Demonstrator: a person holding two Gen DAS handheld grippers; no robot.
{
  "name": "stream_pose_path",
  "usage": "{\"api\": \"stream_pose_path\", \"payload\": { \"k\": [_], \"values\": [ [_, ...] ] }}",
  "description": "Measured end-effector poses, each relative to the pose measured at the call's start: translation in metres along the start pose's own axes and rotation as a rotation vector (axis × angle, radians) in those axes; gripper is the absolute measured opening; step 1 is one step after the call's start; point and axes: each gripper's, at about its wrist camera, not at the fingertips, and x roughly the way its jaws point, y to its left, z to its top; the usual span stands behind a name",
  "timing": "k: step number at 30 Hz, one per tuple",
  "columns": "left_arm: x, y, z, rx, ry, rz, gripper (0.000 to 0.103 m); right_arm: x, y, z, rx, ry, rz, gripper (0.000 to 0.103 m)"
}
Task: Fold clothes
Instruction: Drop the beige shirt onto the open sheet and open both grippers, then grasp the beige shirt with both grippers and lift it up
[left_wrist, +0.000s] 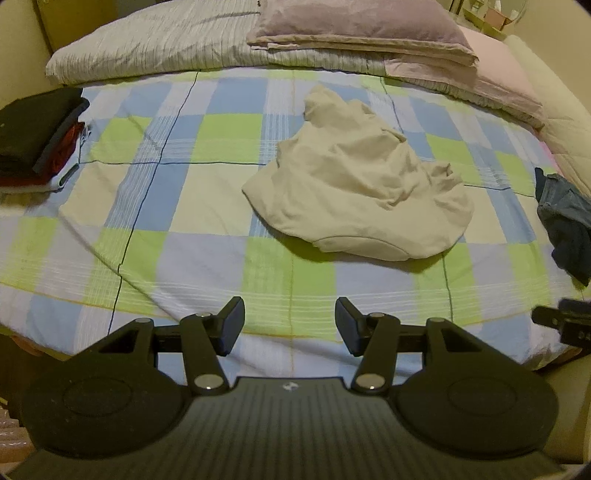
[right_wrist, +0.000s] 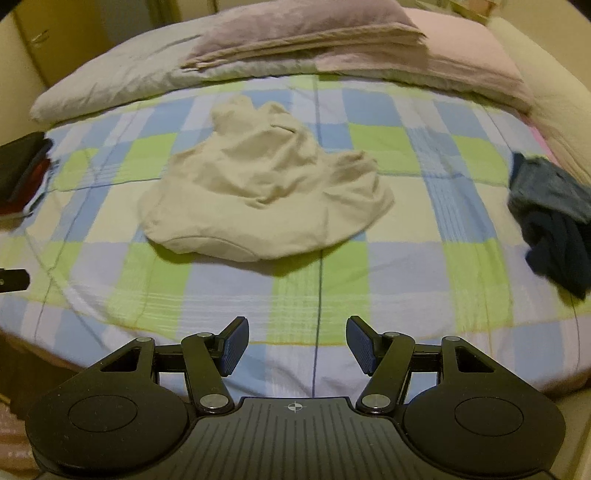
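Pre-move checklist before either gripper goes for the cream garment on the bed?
1. Left gripper open, nothing between fingers: ok.
2. Right gripper open, nothing between fingers: ok.
3. Crumpled cream garment free of other items, lying alone on the checked blue-green bedsheet: ok.
4. Garment spread flat for folding: not ok, bunched and wrinkled.
5. Sleeves and collar located: cannot tell.
6. Stack of folded dark and red clothes and heap of dark blue clothes apart from the garment: ok.
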Motion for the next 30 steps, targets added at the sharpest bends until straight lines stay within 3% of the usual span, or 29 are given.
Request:
{"api": "stream_pose_path", "payload": {
  "k": [14,23,30],
  "values": [
    [0.028,0.017,0.018,-0.004,-0.03,-0.032,0.05,0.019,-0.011,0.008,0.055,-0.007,-0.059,0.062],
    [0.049,0.015,0.032,-0.023,-0.076,0.025,0.05,0.041,-0.022,0.033,-0.069,-0.024,-0.059,0.062],
    [0.09,0.006,0.036,0.094,-0.149,0.107,0.05,0.081,-0.051,0.054,-0.159,-0.072,-0.042,0.062]
  ]
}}
